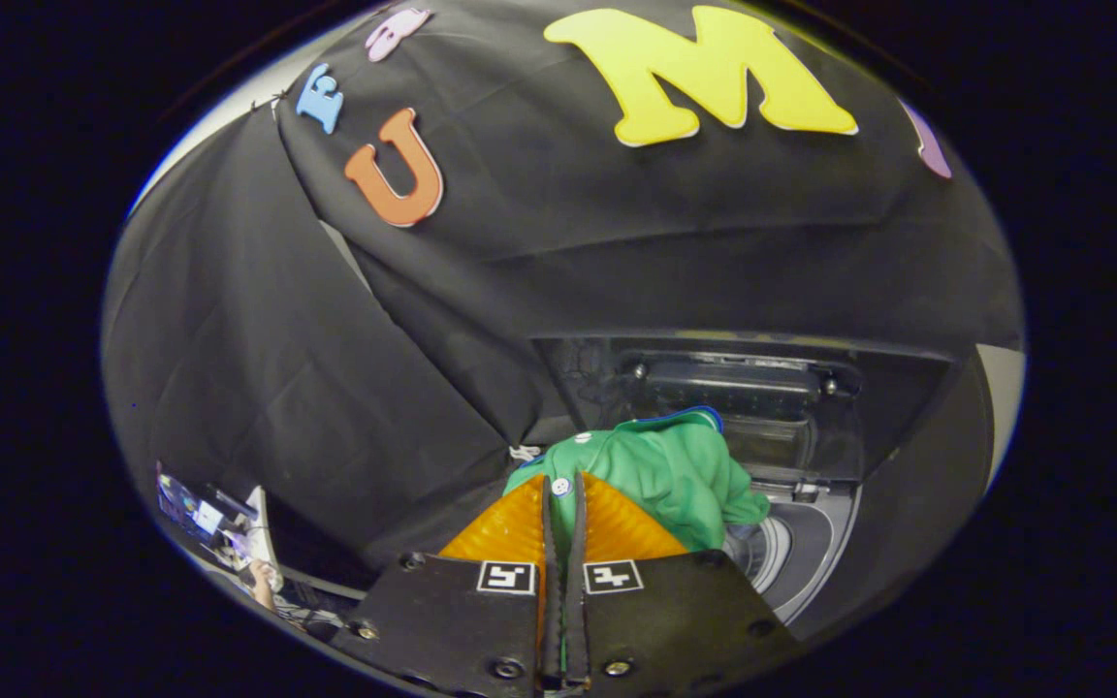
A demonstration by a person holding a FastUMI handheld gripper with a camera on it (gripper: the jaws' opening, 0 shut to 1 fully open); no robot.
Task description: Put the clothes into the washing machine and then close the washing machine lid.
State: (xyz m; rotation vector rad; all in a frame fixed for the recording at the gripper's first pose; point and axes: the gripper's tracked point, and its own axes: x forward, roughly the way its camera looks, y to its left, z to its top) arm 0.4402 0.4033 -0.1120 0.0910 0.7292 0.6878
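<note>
A green garment (670,470) with a blue-trimmed collar hangs bunched from my gripper (563,490), whose two fingers are shut on a fold of the cloth. The garment hangs in the air above the washing machine (815,553). The machine's round drum opening shows below and to the right of the cloth. Its dark lid (743,393) stands raised behind the garment. Most of the drum's inside is hidden by the cloth and my fingers.
The booth's black cloth wall (326,339) rises close behind and to the left of the machine. A desk with a screen and small items (214,528) lies low on the left, where a person's hand (263,582) rests.
</note>
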